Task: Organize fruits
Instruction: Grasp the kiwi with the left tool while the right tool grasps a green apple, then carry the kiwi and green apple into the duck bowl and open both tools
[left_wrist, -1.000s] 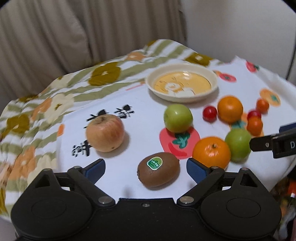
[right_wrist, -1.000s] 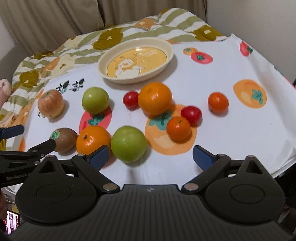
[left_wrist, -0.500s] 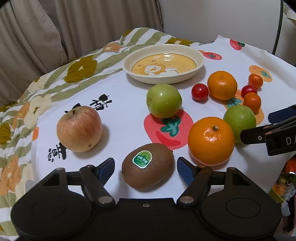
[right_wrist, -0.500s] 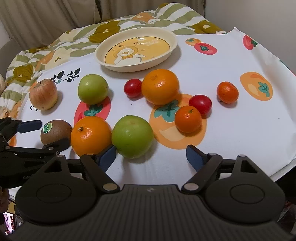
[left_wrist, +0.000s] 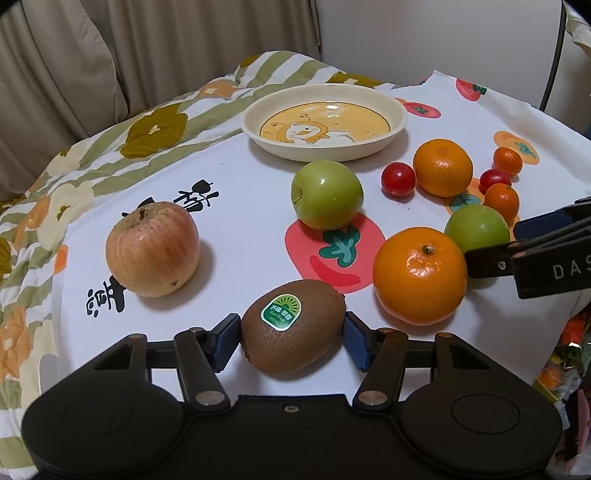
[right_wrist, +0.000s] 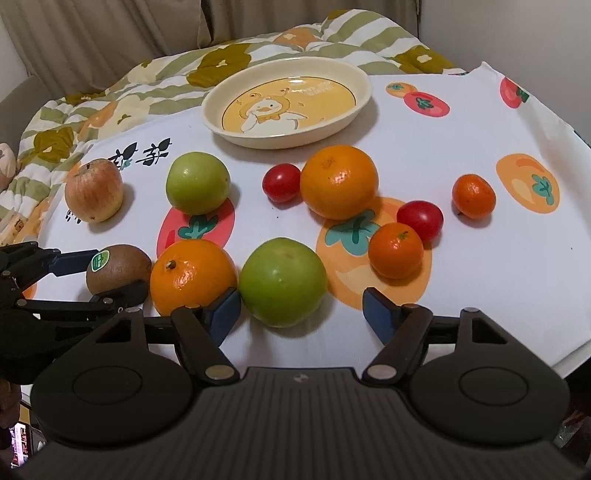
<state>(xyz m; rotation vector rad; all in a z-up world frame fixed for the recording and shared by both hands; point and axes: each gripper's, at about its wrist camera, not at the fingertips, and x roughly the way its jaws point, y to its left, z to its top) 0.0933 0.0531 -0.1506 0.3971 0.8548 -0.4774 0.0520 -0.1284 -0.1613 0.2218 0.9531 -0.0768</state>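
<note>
We close our left gripper (left_wrist: 291, 334) on the kiwi (left_wrist: 293, 325), pads just meeting it. Our right gripper (right_wrist: 301, 308) narrows around the green apple (right_wrist: 282, 282), one side still clear. Next we judge both need firm grips before lifting toward the plate (right_wrist: 221, 92).

Brown kiwi (left_wrist: 293, 328) with green sticker. Red-yellow streaked apple (left_wrist: 152, 249). Two green apples (right_wrist: 282, 282), orange mandarins (right_wrist: 192, 275), red tomatoes (right_wrist: 281, 182). Cream plate (right_wrist: 354, 79) with yellow centre and white duck print. White cloth (right_wrist: 443, 140) with tomato and persimmon prints. Olive-striped floral quilt (left_wrist: 110, 147). Blue-padded black fingers (left_wrist: 225, 334).
</note>
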